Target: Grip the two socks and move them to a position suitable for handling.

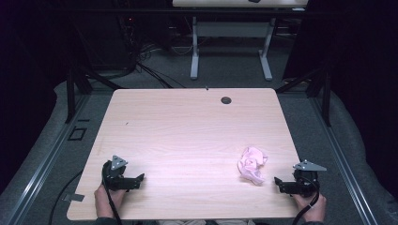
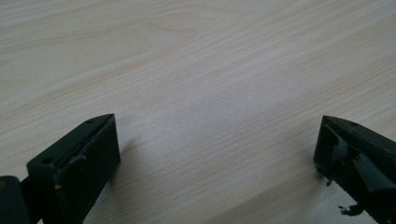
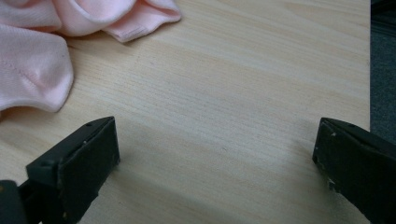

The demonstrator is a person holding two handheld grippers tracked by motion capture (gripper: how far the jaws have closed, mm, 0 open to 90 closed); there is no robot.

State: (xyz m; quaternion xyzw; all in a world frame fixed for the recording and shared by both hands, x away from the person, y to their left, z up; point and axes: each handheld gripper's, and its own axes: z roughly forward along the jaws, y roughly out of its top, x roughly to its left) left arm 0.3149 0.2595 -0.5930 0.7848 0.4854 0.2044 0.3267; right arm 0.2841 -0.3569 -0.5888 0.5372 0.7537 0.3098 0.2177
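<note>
Both jaws spread wide and empty, the right gripper [image 1: 280,182] rests near a crumpled pink cloth [image 1: 252,164]; the left gripper [image 1: 138,179] sits well apart.

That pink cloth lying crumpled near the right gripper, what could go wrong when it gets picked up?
The pink cloth lies bunched in folds, so the right gripper, open beside it, might pinch only one layer and drag the rest. It also sits near the table's right edge, so a sideways nudge could push it off. The left gripper waits open far across the table, so if a second grip is needed, it has a long reach to make.
</note>
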